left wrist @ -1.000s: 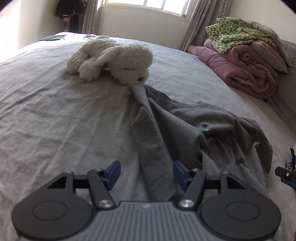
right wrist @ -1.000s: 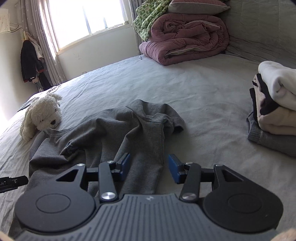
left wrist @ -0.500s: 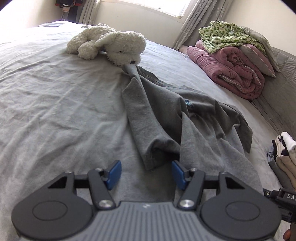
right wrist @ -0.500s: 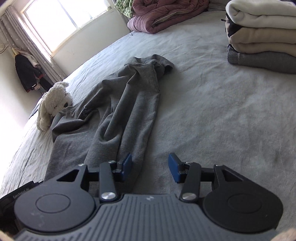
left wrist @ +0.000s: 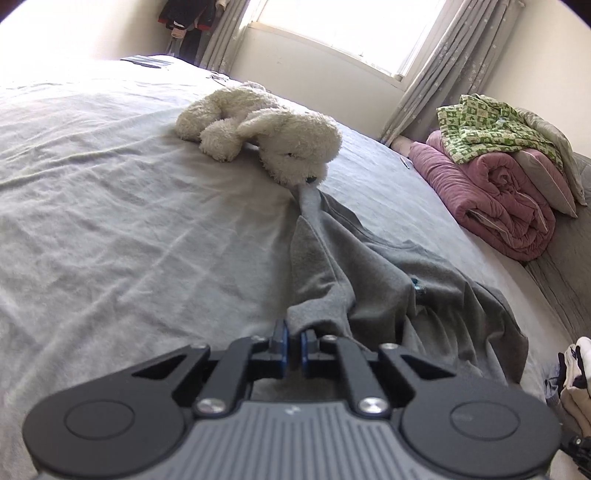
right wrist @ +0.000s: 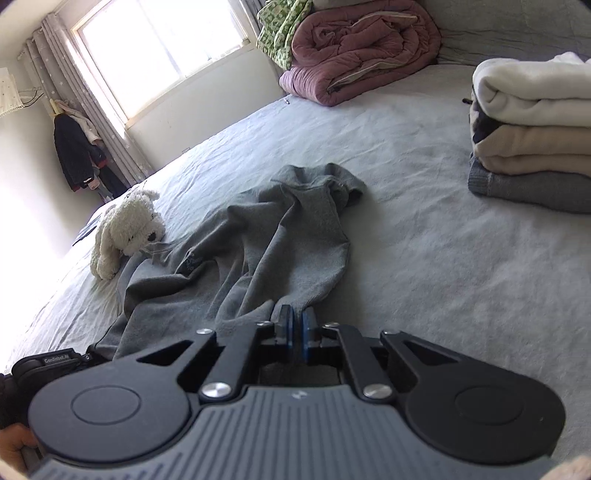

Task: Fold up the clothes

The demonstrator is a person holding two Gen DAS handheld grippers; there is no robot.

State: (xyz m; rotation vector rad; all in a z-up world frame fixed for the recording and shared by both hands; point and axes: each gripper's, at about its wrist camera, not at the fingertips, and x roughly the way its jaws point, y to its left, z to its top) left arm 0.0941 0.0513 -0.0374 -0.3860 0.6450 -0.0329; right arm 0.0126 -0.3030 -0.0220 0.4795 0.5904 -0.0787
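Grey fleecy garment (left wrist: 391, 280) crumpled on wrinkled sheet (left wrist: 129, 229); left tool (left wrist: 292, 345), right tool (right wrist: 295, 332) each clamped on hem.

Plush dog (left wrist: 273, 136), maroon quilt (left wrist: 495, 195), possibly pillow (left wrist: 546, 177).

Both views are taken low over the bed (left wrist: 110, 221), looking forward and slightly downward past each tool's own jaws. The left wrist view is aimed toward the window (left wrist: 351, 29); the right wrist view is angled toward the window corner. Shared by both: grey garment (left wrist: 388, 280) (right wrist: 266, 251), plush dog (left wrist: 266, 129) (right wrist: 125, 229), rolled quilts (left wrist: 498, 195) (right wrist: 358, 51).
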